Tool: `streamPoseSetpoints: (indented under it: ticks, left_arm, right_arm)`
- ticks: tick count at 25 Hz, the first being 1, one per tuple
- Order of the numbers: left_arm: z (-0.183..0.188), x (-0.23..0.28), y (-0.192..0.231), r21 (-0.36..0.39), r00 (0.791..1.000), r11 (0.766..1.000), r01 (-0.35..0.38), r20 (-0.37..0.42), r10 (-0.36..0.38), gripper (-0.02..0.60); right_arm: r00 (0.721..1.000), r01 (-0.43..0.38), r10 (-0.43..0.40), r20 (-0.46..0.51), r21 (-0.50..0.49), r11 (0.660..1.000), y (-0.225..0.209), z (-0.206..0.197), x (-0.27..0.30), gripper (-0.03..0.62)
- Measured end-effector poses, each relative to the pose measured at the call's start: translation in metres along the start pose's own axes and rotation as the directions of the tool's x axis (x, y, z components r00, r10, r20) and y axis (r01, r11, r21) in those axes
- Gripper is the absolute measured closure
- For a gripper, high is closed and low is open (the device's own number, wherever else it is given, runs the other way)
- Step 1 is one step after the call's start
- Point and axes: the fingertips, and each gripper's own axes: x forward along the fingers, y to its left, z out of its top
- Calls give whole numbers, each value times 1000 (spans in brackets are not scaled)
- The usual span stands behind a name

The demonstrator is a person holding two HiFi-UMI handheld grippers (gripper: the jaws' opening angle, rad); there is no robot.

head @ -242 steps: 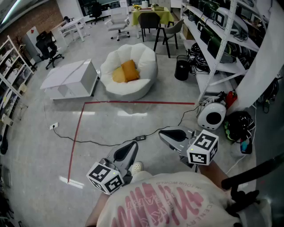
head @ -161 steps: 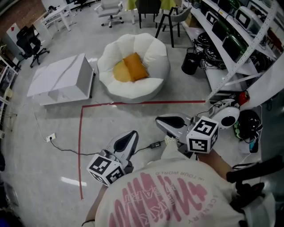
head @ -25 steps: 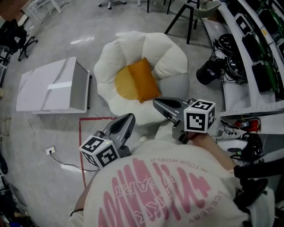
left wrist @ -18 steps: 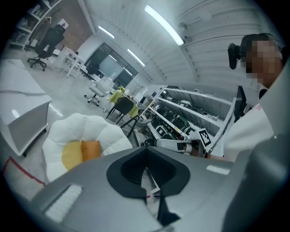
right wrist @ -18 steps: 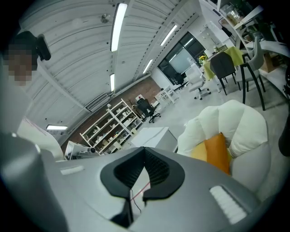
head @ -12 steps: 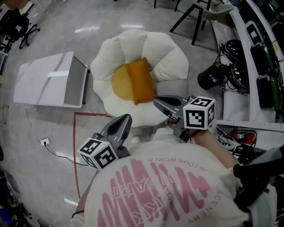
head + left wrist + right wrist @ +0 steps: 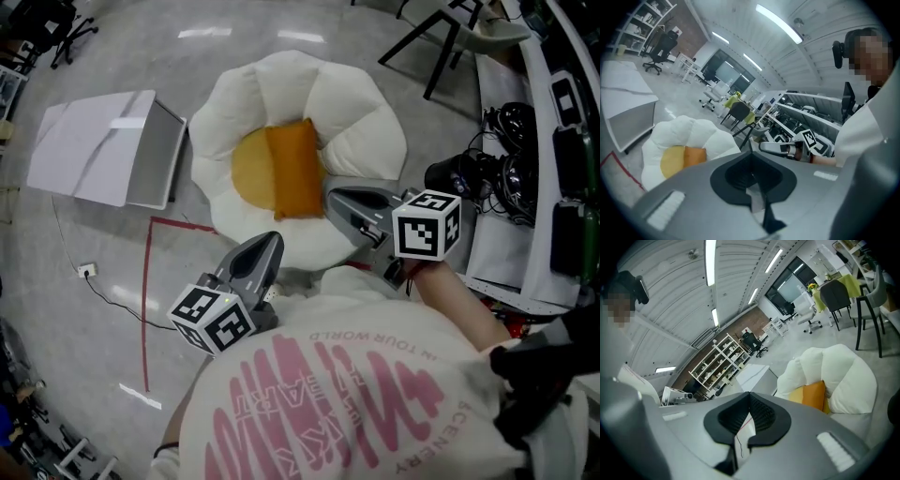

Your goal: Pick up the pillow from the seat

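An orange pillow [image 7: 295, 169] lies on the yellow centre of a white flower-shaped seat [image 7: 356, 103] on the floor. My left gripper [image 7: 273, 242] is shut and empty, its tip at the seat's near edge, short of the pillow. My right gripper [image 7: 332, 197] is shut and empty too, hovering just right of the pillow over the seat. In the left gripper view the pillow [image 7: 695, 155] shows ahead to the left of the shut jaws of the left gripper [image 7: 751, 153]. In the right gripper view the pillow [image 7: 813, 394] sits ahead to the right of the right gripper [image 7: 749, 396].
A white box [image 7: 94, 150] lies on the floor left of the seat. Red tape [image 7: 145, 309] and a cable with a socket [image 7: 86, 272] run along the floor at left. A black bin [image 7: 452, 174], black chair legs [image 7: 441, 56] and shelving with cables [image 7: 562, 141] stand at right.
The seat and pillow have come closer as the person walked up to them. Both grippers now reach the seat's near edge and have stayed shut.
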Motion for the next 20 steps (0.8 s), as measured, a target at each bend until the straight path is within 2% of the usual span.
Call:
streamPoseSetpoints:
  ticks: [4,8,11,16,20]
  left_arm:
    - [-8,20,5,-24,998,998,-66,-3,66,571]
    - [-23,33,17,-9,991,992,-127,-40,127,569]
    - [-43,42,35,7,982,987,-160,-102,159,570]
    - [-79,59,77,-39,967,985,-167,-200,156,570]
    - [-102,76,122,-78,957,981,-175,-250,151,570]
  right_arm:
    - [997,-52,51,-51,-4,999,-21,3,8,589]
    - [992,-68,71,-102,28,997,-48,-5,21,589]
    - [991,-45,54,-119,76,996,-77,-15,32,589]
    - [995,18,0,-105,176,984,-132,-39,49,589]
    - [995,90,-74,-71,268,959,-176,-63,57,589]
